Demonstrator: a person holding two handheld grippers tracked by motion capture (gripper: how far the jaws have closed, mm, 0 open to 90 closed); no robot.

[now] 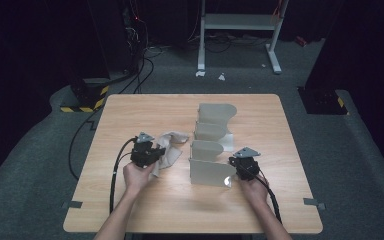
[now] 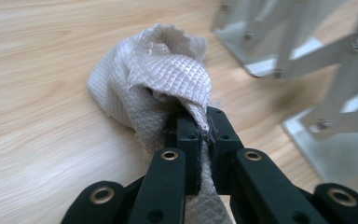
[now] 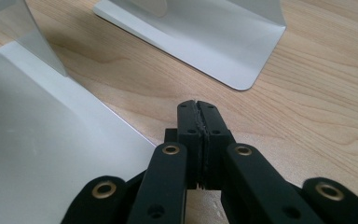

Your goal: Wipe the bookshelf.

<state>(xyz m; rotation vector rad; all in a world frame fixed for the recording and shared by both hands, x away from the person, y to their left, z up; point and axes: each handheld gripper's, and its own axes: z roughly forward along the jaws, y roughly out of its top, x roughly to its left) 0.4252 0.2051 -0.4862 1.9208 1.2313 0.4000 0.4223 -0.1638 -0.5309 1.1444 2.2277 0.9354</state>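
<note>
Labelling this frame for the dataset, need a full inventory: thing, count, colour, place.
cloth: 1, pale grey, waffle weave, bunched on the table left of the rack, pinched in the left gripper.
rack: 1, grey metal, an expanding row of upright dividers, table centre-right.
table: 1, light wood, on grey carpet.
shelf frame: 1, grey, on the floor beyond the table.
tape: yellow-black strips, floor at far left.
left gripper: 1, black, shut on the cloth.
right gripper: 1, black, shut, empty, beside the rack's near divider.
hands: 2, bottom edge.
</note>
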